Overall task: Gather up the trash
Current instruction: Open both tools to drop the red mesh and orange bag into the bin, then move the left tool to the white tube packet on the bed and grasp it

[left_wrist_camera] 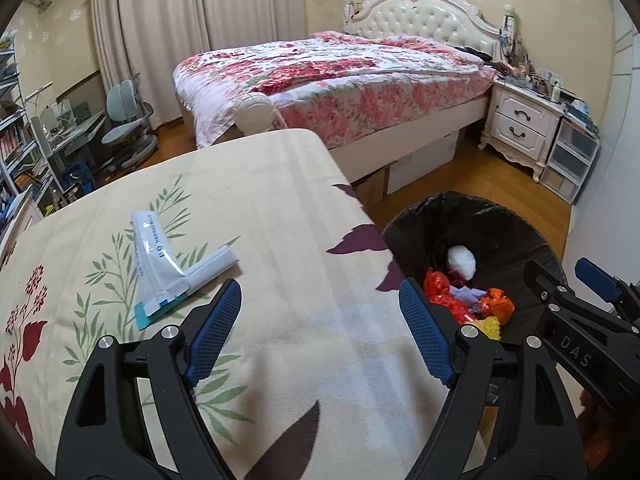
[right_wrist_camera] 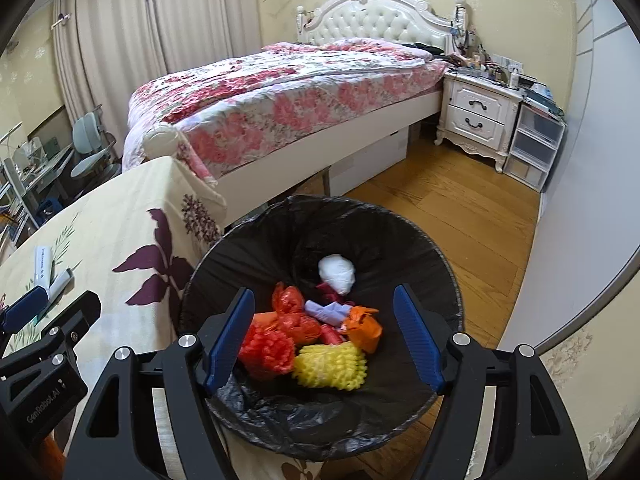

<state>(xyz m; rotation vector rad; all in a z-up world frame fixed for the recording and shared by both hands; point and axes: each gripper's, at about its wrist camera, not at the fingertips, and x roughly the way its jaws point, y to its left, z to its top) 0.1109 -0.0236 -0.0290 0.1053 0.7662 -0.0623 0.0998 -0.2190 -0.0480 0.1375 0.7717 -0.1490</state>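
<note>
A grey-white plastic wrapper with a teal end [left_wrist_camera: 164,268] lies flat on the floral tablecloth [left_wrist_camera: 280,220], just ahead and left of my left gripper [left_wrist_camera: 320,312], which is open and empty above the cloth. The wrapper also shows small at the left of the right wrist view [right_wrist_camera: 46,268]. A black-lined trash bin [right_wrist_camera: 320,436] stands on the floor by the table's right edge. It holds red, yellow, orange, purple and white trash [right_wrist_camera: 316,336]. My right gripper [right_wrist_camera: 324,320] is open and empty over the bin; it also shows in the left wrist view [left_wrist_camera: 576,280].
A bed with a floral quilt [left_wrist_camera: 332,76] stands behind the table. A white nightstand [left_wrist_camera: 520,120] and plastic drawers [left_wrist_camera: 568,160] are at the far right. A desk and chair [left_wrist_camera: 128,128] sit at the left. Wooden floor [right_wrist_camera: 460,216] surrounds the bin.
</note>
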